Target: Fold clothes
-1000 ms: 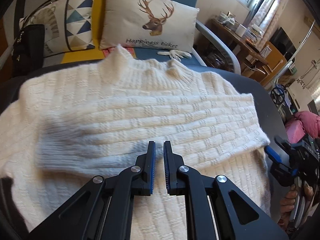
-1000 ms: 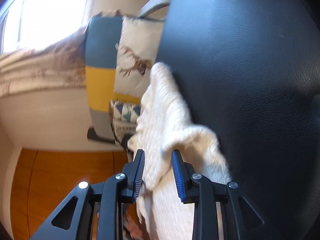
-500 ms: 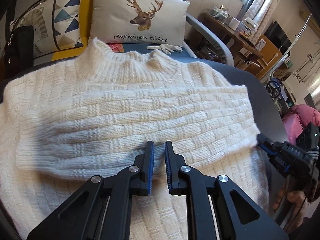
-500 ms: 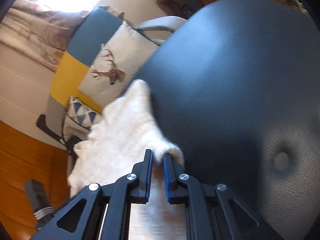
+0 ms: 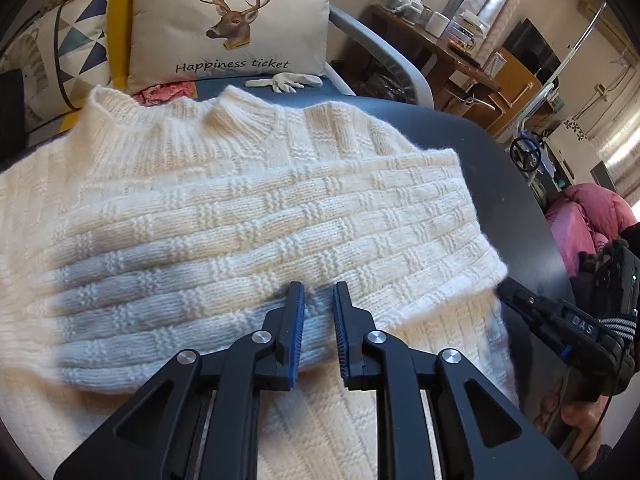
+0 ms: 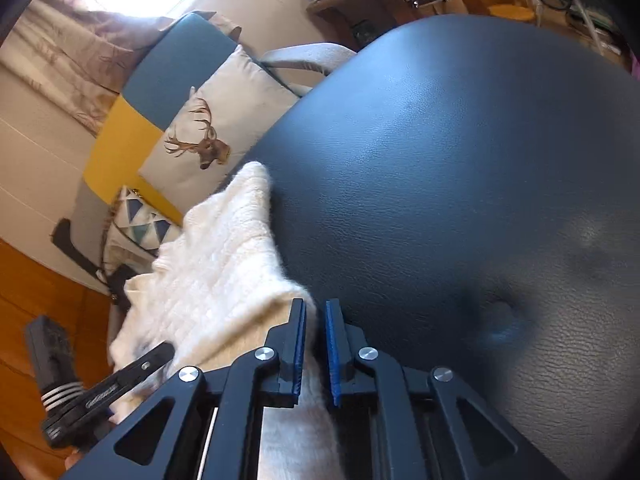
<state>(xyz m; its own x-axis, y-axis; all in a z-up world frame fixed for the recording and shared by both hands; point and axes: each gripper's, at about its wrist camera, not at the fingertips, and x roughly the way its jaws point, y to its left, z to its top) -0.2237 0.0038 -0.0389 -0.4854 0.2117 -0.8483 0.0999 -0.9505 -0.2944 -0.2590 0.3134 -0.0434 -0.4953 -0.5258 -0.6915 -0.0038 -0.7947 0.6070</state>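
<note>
Cream basket-weave sweater under my black, blue-padded tongs; dark leather surface; beige deer-print cushion upper frame.

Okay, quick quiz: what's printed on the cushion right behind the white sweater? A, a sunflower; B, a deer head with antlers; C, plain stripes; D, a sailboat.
B: the cushion beyond the white sweater shows a deer head with antlers above the words "Happiness ticket".
</note>
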